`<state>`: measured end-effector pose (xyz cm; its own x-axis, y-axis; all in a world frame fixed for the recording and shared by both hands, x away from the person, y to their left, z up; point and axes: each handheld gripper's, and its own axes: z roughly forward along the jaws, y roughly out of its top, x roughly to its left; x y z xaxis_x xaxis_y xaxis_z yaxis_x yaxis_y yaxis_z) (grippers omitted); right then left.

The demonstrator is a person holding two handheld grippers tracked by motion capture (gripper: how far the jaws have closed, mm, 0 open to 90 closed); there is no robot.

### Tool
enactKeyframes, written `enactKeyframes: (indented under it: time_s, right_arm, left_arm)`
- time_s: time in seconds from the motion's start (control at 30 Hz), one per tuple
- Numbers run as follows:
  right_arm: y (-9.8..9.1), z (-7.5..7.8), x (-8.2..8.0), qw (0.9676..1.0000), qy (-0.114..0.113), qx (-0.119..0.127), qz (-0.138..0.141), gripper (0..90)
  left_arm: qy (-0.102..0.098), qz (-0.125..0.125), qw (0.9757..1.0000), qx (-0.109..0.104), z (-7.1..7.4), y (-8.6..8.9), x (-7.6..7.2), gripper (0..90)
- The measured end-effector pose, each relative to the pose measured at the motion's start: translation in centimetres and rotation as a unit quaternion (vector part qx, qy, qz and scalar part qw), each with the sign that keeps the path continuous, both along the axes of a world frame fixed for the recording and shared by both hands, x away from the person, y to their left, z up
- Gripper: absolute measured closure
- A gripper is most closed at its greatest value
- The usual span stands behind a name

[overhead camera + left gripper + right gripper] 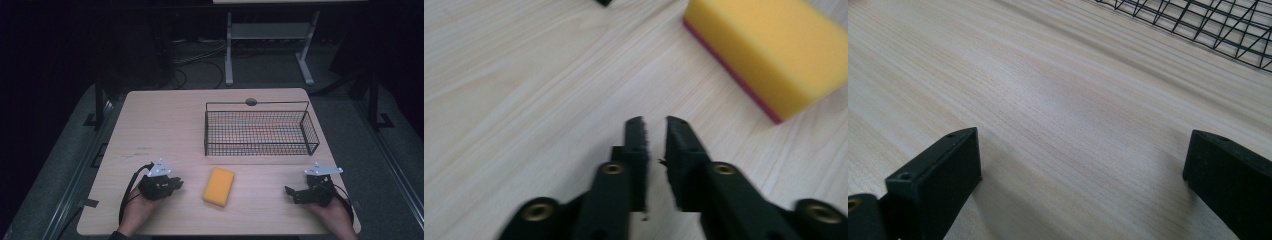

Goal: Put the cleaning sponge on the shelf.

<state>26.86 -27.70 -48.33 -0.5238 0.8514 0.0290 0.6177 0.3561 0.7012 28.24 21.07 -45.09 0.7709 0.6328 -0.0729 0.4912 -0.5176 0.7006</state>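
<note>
A yellow sponge (219, 186) with a thin red underside lies flat near the table's front edge, between my two grippers. In the left gripper view the sponge (769, 50) sits ahead and to the upper right of the jaws. My left gripper (176, 184) rests on the table to the sponge's left, pointing toward it; its jaws (655, 122) are shut to a narrow slit with nothing between them. My right gripper (291, 192) sits on the table to the sponge's right, and its jaws (1083, 145) stand wide open over bare wood.
A black wire basket (257, 104) stands empty on the far right half of the wooden table (165, 125); its mesh (1198, 20) shows ahead of the right gripper. A round cable hole (251, 102) is at the far edge. Beyond are white desk legs (229, 50) and floor cables.
</note>
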Motion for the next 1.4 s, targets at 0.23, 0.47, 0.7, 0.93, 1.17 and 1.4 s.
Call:
enactKeyframes:
  time_s: [0.23,0.47,0.7,0.93,1.17,1.4]
  right_arm:
    - [0.0,0.0,0.0,1.0000,0.000,0.000,0.000,1.3]
    - [0.0,0.0,0.0,1.0000,0.000,0.000,0.000,1.3]
    - [0.0,0.0,0.0,1.0000,0.000,0.000,0.000,1.3]
    - [0.0,0.0,0.0,1.0000,0.000,0.000,0.000,1.3]
    - [0.0,0.0,0.0,1.0000,0.000,0.000,0.000,1.3]
    - [0.0,0.0,0.0,1.0000,0.000,0.000,0.000,1.3]
  left_arm:
    - [0.012,-0.030,0.9995,-0.005,0.4,-1.9,1.0,89.7]
    - [0.001,-0.041,0.9991,-0.005,0.7,-3.5,1.9,89.7]
    - [-0.006,-0.053,0.9985,-0.011,0.9,-5.6,3.6,89.7]
    - [-0.011,-0.063,0.9979,-0.007,1.0,-7.4,4.5,89.7]
    - [-0.013,-0.070,0.9975,-0.006,0.9,-8.8,5.0,89.7]
    - [-0.014,-0.076,0.9970,-0.003,0.8,-9.6,5.2,89.7]
